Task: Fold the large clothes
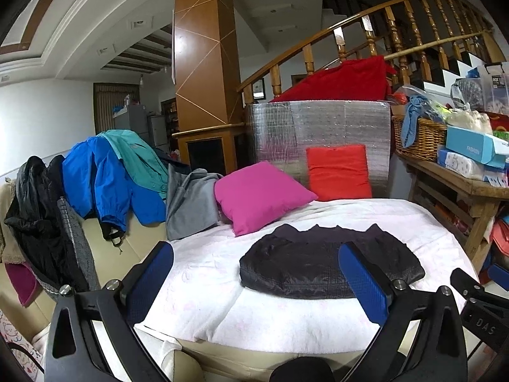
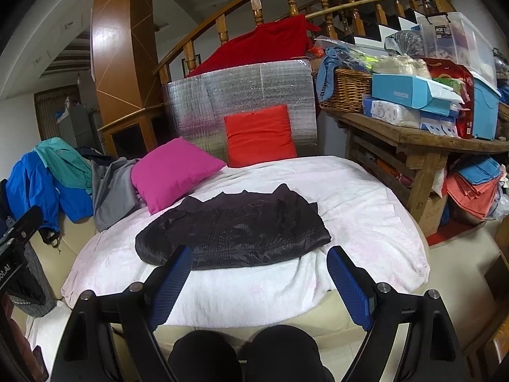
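Observation:
A dark quilted jacket lies folded into a compact rectangle on the white blanket that covers the couch. It also shows in the right wrist view on the same blanket. My left gripper is open and empty, held back from the jacket's near left edge. My right gripper is open and empty, held just short of the jacket's near edge. The right gripper's body shows at the right edge of the left wrist view.
A pink cushion and a red cushion sit behind the jacket. Blue, teal, grey and black garments are piled at the left. A cluttered wooden table stands at the right.

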`<state>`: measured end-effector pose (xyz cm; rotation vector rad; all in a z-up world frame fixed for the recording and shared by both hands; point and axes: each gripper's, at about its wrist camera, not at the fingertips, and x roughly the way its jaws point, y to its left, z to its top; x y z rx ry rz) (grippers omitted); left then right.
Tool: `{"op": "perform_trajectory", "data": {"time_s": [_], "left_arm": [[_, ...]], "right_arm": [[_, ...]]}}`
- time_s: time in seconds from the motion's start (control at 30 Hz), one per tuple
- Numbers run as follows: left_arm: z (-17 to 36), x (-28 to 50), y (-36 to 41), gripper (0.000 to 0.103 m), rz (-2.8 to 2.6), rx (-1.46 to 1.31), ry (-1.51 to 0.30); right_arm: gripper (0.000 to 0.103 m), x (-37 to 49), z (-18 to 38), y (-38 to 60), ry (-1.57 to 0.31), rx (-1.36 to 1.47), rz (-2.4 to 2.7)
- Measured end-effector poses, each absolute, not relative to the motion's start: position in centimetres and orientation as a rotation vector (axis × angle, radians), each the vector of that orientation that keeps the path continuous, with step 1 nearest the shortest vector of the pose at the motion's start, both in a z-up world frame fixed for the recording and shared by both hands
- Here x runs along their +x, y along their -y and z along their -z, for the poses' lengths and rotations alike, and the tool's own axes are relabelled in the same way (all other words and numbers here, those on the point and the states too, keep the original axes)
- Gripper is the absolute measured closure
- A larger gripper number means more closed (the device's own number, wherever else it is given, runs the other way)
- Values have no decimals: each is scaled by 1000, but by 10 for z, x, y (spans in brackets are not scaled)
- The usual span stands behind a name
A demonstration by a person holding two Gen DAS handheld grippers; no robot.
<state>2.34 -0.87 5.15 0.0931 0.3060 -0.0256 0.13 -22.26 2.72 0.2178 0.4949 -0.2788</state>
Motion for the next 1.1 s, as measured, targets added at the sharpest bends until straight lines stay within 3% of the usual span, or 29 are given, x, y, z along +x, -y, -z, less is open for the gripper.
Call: {"op": "perform_trajectory", "data": {"time_s": [1.1], "left_arm": [[-53,16,6,0,23,114,-300]], "right_arm": [[14,7,-28,211,-504,210,269]]}}
